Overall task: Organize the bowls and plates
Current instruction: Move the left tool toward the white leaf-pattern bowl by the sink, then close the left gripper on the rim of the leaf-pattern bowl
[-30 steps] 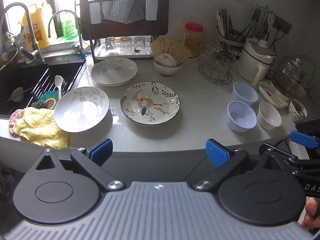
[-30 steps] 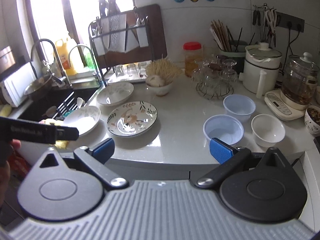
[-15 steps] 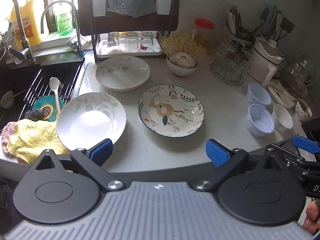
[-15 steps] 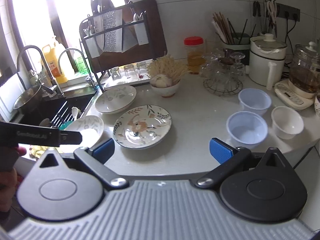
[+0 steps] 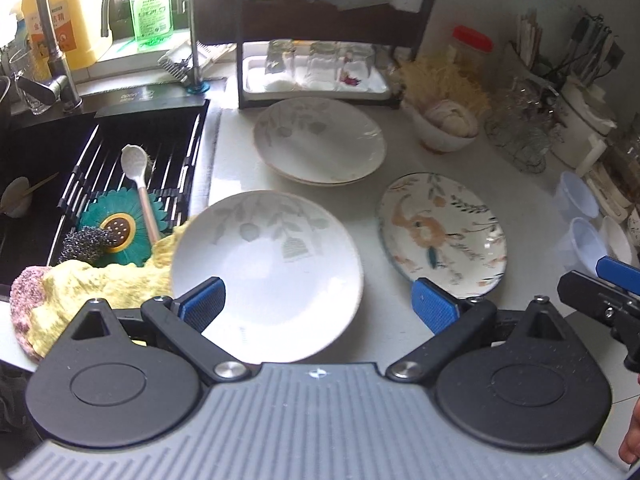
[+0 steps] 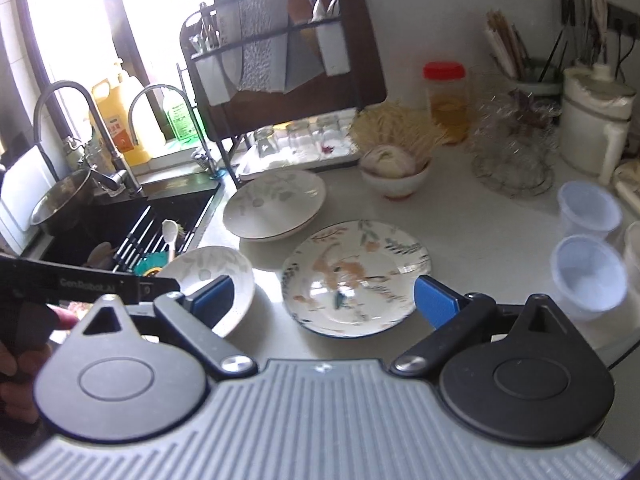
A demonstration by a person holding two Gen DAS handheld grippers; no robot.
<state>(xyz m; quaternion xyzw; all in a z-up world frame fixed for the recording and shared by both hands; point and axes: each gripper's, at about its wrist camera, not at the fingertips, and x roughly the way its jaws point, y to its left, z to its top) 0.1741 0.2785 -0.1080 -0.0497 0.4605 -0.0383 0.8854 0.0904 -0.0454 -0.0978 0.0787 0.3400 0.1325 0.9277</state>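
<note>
A white plate with a grey leaf print [image 5: 268, 276] lies at the counter's front edge. My left gripper [image 5: 318, 306] hangs open just above it, its blue pads clear of the rim. To the right lies a floral plate [image 5: 442, 234], which sits between the jaws of my right gripper [image 6: 324, 300]. Those jaws are closing, and the pads are not touching the floral plate [image 6: 356, 276]. Two stacked leaf-print plates [image 5: 320, 144] rest farther back. Two translucent plastic bowls [image 6: 588, 208] [image 6: 586, 276] stand at the far right beside a white bowl [image 5: 618, 240].
A black sink [image 5: 40, 152] with a rack, spoon and scrubbers is at the left. A yellow cloth [image 5: 100, 284] drapes over its front edge. At the back stand a dish rack with glasses [image 5: 316, 68], a bowl of garlic [image 5: 444, 124], a wire glass holder [image 6: 512, 164] and a white kettle [image 6: 592, 128].
Both grippers have come forward and down toward the counter. The left now hangs over the leaf-print plate and the right over the floral plate. The right jaws have narrowed slightly.
</note>
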